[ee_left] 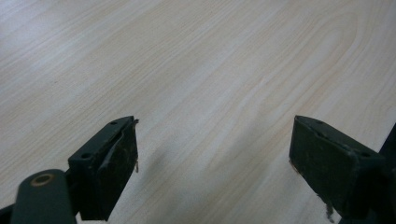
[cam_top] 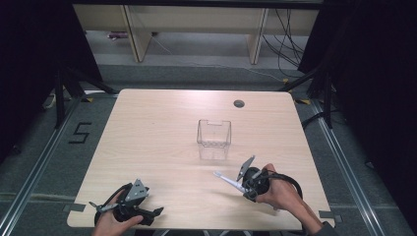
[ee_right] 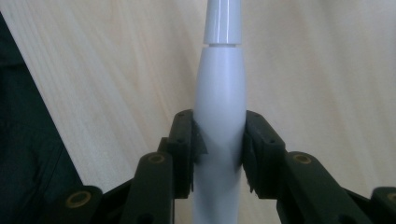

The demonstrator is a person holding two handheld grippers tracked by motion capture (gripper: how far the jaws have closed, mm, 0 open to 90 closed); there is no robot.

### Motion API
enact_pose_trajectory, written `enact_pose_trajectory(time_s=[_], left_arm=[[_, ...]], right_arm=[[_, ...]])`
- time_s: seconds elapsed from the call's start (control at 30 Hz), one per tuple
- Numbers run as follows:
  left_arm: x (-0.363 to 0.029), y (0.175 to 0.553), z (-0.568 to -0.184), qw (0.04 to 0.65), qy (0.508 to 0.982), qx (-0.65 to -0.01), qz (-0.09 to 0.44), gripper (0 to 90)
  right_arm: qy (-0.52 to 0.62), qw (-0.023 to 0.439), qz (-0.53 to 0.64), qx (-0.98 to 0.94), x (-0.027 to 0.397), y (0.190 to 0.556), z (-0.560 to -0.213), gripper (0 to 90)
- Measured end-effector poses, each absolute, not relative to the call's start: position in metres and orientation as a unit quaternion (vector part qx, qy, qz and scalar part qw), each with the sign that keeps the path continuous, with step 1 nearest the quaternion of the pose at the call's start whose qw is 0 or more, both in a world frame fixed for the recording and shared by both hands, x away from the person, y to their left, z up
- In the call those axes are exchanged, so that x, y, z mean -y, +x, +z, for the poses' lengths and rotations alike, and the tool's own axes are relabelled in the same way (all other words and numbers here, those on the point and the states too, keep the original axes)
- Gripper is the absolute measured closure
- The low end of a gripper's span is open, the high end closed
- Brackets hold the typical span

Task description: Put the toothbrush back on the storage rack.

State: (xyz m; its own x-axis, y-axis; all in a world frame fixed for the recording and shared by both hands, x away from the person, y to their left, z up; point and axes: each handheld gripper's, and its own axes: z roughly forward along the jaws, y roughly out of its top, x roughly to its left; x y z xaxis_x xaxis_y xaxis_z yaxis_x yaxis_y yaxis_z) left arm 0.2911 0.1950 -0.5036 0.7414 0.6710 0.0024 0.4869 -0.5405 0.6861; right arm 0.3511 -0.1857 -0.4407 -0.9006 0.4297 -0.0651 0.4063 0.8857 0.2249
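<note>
Now, our right gripper (cam_top: 240, 184): we hold it over the near right part of the table (cam_top: 162, 128), jaws clamped on both sides of a white toothbrush-like handle (cam_top: 227, 180).
Handle in the right gripper view: the white handle (ee_right: 219, 135) runs straight up between our two black jaws, pads pressing its thick part; a seam separates the narrower neck above.
Handle's place: its slim end points left and away from our hand, just above the wood, near the clear container (cam_top: 214, 133) but apart from it.
Our left gripper (cam_top: 129, 210): at the near left edge, jaws spread wide, nothing between them, bare wood below.
Clear container: upright at mid-table, beyond the right gripper.
</note>
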Motion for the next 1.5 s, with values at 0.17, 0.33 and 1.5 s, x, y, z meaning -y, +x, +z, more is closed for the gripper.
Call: enact_pose_trajectory(time_s=[0.17,0.33,1.5], left_arm=[[-0.195,0.291,-0.503,0.343,0.869,-0.331,0.134,14.8],[-0.195,0.291,-0.504,0.345,0.867,-0.333,0.133,14.8],[-0.195,0.291,-0.504,0.345,0.867,-0.334,0.133,14.8]], right_arm=[[0.227,0.086,0.155,-0.958,0.198,0.353,-0.423,66.7],[0.242,0.104,0.209,-0.942,0.209,0.360,-0.412,66.7],[0.296,0.158,0.423,-0.842,0.224,0.396,-0.385,66.7]])
